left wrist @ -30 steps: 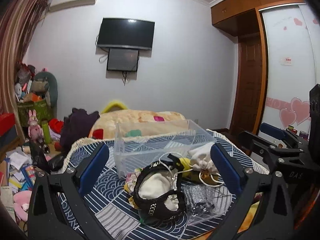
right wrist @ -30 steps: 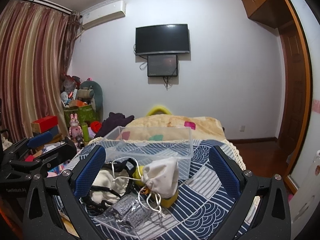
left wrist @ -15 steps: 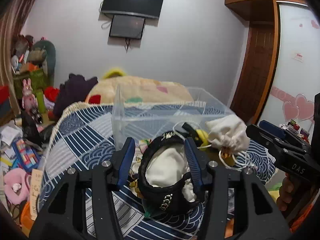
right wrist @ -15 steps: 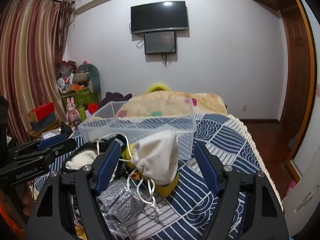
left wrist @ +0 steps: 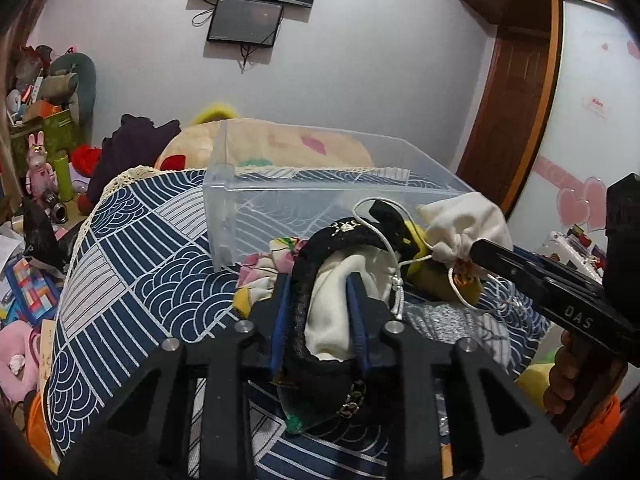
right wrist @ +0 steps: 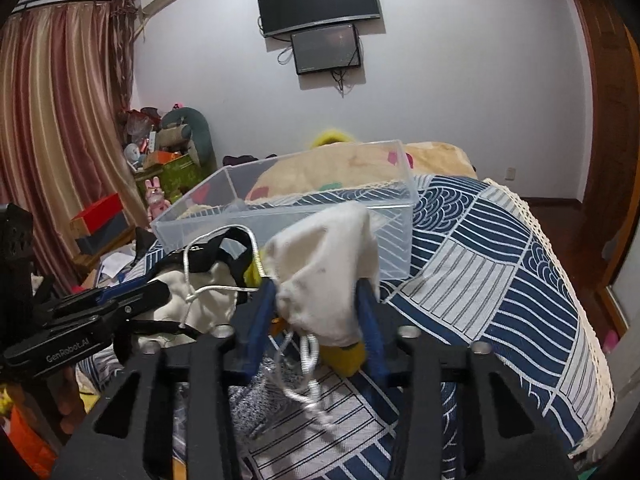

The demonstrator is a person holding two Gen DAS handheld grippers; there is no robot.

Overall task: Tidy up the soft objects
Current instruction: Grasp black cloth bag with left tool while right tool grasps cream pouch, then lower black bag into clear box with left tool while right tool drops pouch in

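On the blue patterned bed cover, my left gripper is shut on a black-rimmed soft item with a cream lining. My right gripper is shut on a white drawstring pouch, which also shows in the left wrist view. A clear plastic bin stands just behind both items and shows in the right wrist view. A yellow soft item lies under the pouch. A floral cloth lies left of the black item. A grey item in clear wrap lies in front.
A beige blanket and a dark purple plush lie behind the bin. Toys and boxes crowd the floor at the left. The bed edge with lace trim drops off at the right. A wooden door stands at the right.
Both grippers moved forward and down and closed: the left onto the black-rimmed item, the right onto the white pouch. Both were open a second ago.
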